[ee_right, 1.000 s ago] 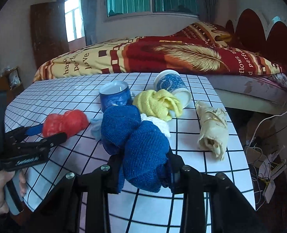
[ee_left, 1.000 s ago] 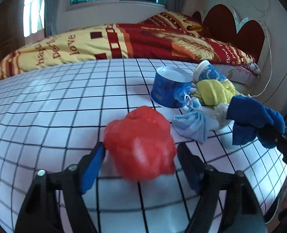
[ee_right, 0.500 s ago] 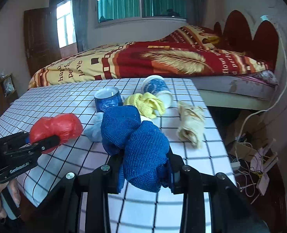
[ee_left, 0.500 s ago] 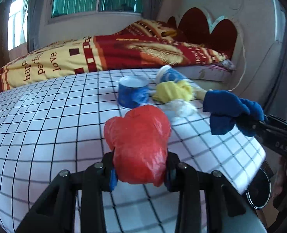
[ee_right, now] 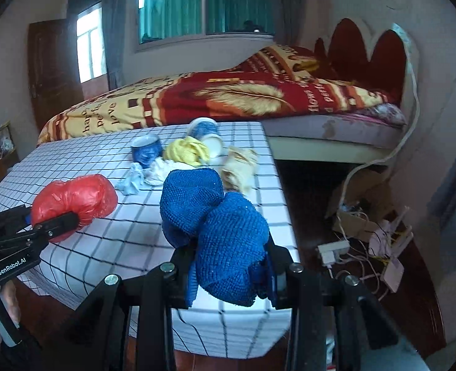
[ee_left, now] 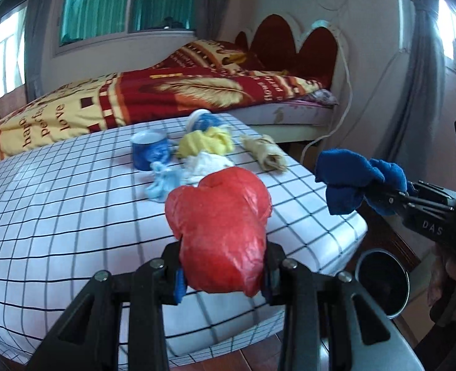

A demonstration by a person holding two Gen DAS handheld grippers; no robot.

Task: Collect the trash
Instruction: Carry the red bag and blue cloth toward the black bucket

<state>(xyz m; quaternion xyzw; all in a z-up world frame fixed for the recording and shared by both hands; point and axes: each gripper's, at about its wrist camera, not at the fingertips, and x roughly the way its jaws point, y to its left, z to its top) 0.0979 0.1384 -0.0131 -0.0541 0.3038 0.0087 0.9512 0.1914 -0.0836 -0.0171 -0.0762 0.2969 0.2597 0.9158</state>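
Bedroom, checked desk [ee_left: 73, 216]. Left fingers [ee_left: 178, 281] grasp red bag [ee_left: 221, 232], right fingers [ee_right: 181, 266] blue cloth [ee_right: 228, 247]; cups [ee_left: 149, 151], rags beyond remain uncollected.

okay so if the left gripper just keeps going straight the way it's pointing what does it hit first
Probably the light blue crumpled piece on the checked table, just beyond the red bag that the left gripper holds. Depth is hard to judge in this fisheye view; the white wad lies close beside it.

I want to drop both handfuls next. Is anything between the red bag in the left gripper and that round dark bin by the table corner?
Nothing visible. The red bag hangs in the left gripper above the table; the bin sits open on the floor.
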